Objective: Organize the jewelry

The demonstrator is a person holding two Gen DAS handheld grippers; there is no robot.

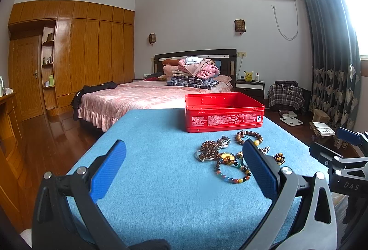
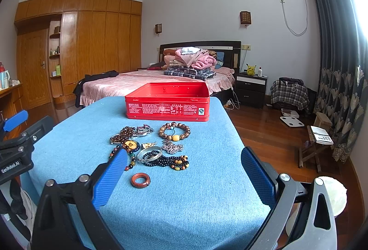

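Left tongs (image 1: pixel 184 167) and right tongs (image 2: pixel 184 171) both spread apart, empty, over bare blue surface (image 2: pixel 184 208), jewelry pile (image 2: pixel 149 146) just ahead, open red tin (image 2: pixel 168 102) beyond near the far edge.

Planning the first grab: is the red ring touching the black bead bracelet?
Apart. The right wrist view shows blue cloth between the red ring and the black bead bracelet.

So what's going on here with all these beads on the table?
A person holds a gripper in each hand over a blue-covered table. The left gripper and right gripper both have their jaws wide open, holding nothing. A pile of bead bracelets lies loose in front of an open red tin, which looks empty so far.
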